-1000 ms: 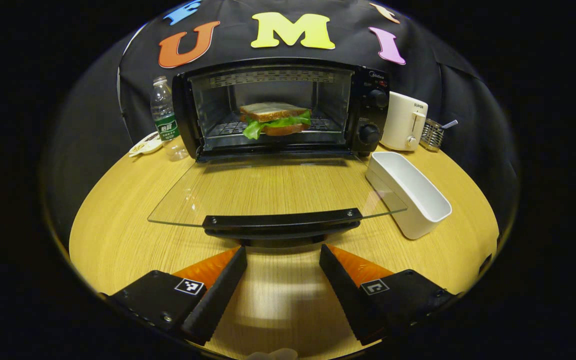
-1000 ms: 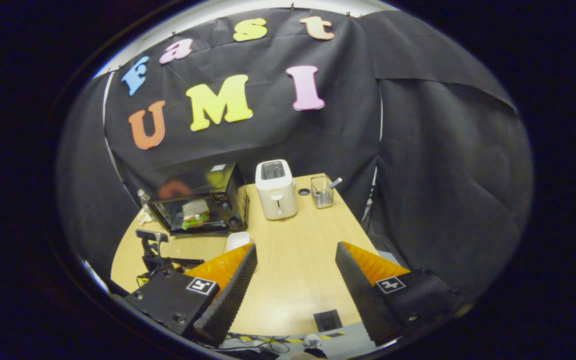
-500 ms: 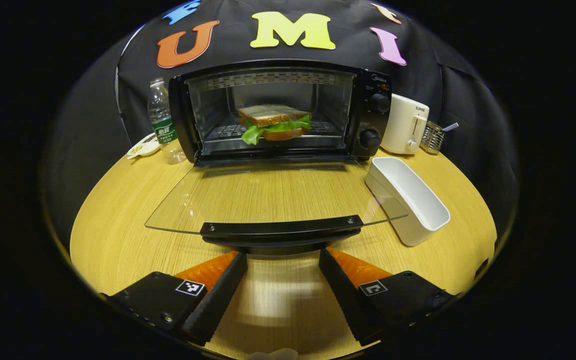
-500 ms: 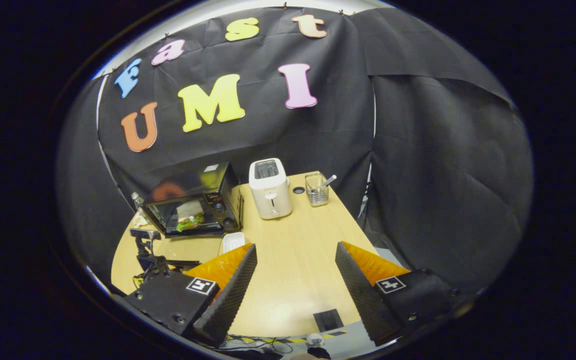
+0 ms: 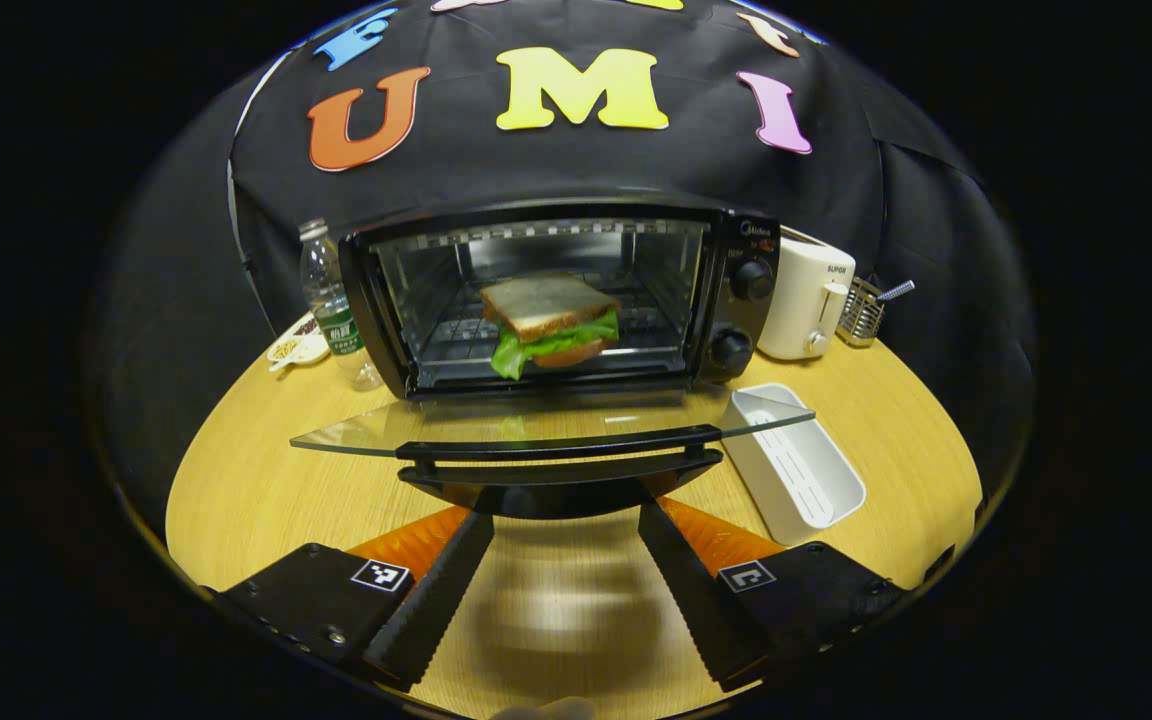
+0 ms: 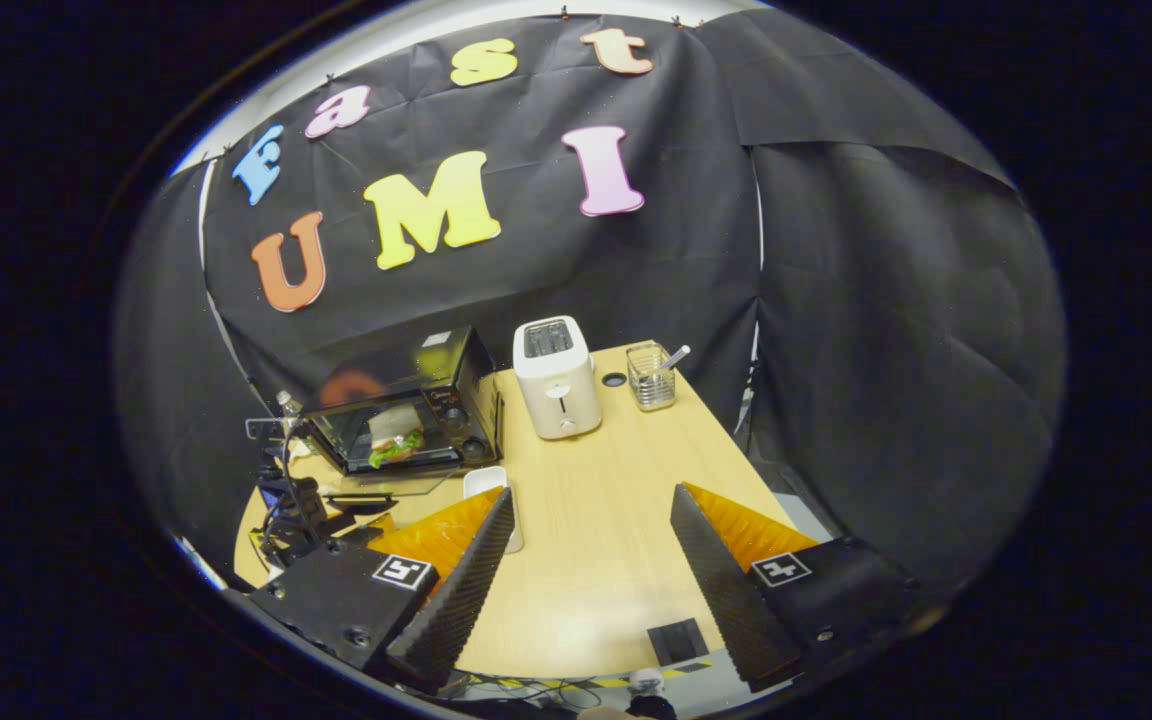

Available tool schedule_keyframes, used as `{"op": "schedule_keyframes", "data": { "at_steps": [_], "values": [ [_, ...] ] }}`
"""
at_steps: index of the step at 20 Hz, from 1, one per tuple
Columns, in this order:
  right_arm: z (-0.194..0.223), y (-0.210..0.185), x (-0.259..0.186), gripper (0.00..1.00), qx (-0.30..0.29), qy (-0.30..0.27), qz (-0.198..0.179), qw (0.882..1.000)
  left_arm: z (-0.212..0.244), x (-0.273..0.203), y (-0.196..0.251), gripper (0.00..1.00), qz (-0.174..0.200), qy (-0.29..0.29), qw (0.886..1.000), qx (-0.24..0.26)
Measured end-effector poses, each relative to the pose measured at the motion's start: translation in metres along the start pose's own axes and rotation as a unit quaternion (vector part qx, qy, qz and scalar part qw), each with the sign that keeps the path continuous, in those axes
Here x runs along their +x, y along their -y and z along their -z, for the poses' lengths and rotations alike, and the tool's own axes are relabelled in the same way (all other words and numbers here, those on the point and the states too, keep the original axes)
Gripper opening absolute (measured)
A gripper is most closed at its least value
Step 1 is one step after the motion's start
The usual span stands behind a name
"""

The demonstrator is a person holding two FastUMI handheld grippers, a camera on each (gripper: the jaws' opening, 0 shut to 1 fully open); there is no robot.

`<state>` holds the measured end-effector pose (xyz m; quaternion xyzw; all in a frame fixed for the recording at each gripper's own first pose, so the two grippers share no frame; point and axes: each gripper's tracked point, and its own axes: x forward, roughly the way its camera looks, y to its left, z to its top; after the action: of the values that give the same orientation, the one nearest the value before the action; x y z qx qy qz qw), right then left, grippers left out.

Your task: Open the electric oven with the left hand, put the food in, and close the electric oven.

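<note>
Sitting on oven [image 5: 556,300] rack: sandwich [image 5: 548,320]; white bin [image 5: 796,465] empty.

Left gripper [image 5: 564,560]: two wedge-shaped ridged fingers on blocky black mounts, each bearing a square marker and screws.

Both tools, left [image 5: 564,530] and right [image 6: 593,520], wide apart.

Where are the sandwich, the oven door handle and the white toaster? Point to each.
sandwich [image 5: 548,305], left gripper view, on the top bread slice.
oven door handle [image 5: 556,446], left gripper view, on the bar's middle.
white toaster [image 6: 558,385], right gripper view, on its front face.
</note>
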<state>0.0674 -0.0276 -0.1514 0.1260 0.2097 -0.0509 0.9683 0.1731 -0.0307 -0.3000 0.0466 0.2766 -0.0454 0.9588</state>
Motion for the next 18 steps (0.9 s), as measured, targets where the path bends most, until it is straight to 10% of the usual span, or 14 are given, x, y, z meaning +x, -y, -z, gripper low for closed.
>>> {"op": "schedule_keyframes", "data": {
  "at_steps": [18],
  "values": [
    [0.007, 0.003, 0.003, 1.0, 0.001, 0.005, -0.016, 1.0, -0.09, 0.024, 0.005, 0.96, -0.004, 0.037, 0.999, -0.007]
  ]
}}
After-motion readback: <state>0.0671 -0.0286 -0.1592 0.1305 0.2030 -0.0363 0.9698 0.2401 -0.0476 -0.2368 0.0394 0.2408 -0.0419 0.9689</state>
